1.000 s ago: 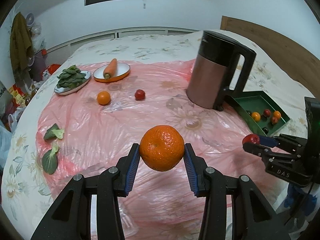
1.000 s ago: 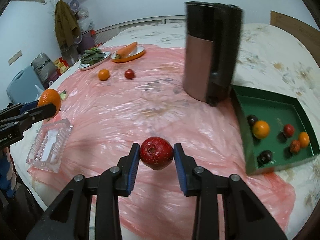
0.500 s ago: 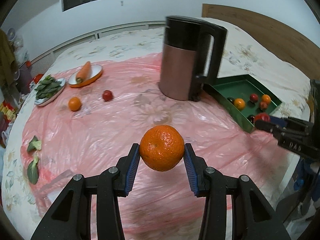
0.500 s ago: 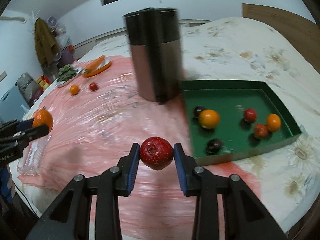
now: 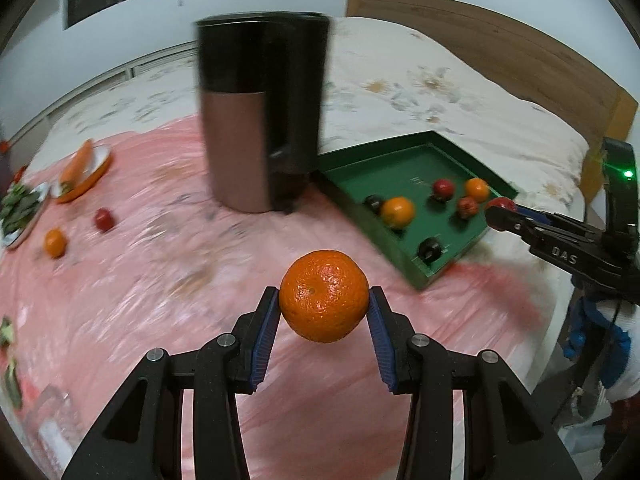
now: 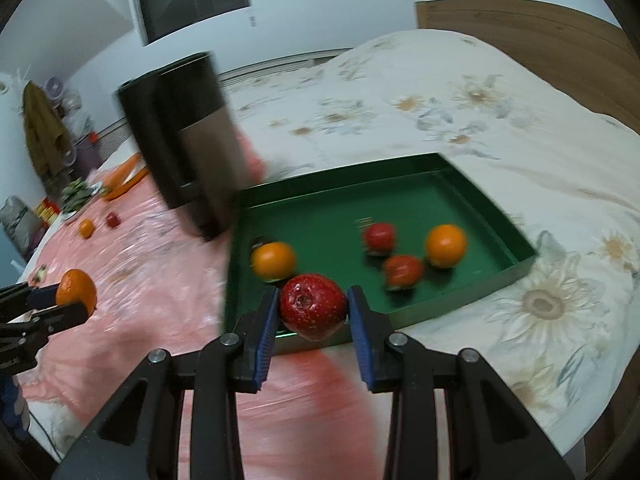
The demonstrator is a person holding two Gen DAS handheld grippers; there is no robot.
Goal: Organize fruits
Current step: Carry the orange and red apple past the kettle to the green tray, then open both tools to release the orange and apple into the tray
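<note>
Your bed (image 6: 460,92) carries a floral cover, with a pink plastic sheet (image 5: 160,280) over its near part; a wooden headboard (image 5: 500,36) and white walls stand behind. On the sheet a tall kettle (image 5: 260,120), black above and copper below, stands just beside the green tray (image 6: 516,236). The tray holds two oranges, two or three red fruits and dark round fruits; blur prevents an exact count.

Your left tongs (image 5: 324,316) are clenched on a mandarin (image 5: 324,296), bright orange with pitted skin, held above the sheet short of the tray. Your right tongs (image 6: 314,310) are clenched on a red fruit (image 6: 313,306), glossy, pale-speckled, with a dark dimple, held over the tray's near edge. The right tool's side reads "DAS".

Far left on the sheet, an orange plate (image 5: 86,174) bears a carrot (image 5: 76,162), beside a plate of greens (image 5: 20,208). A small orange (image 5: 55,242) and a small red fruit (image 5: 104,219) lie loose near them.
</note>
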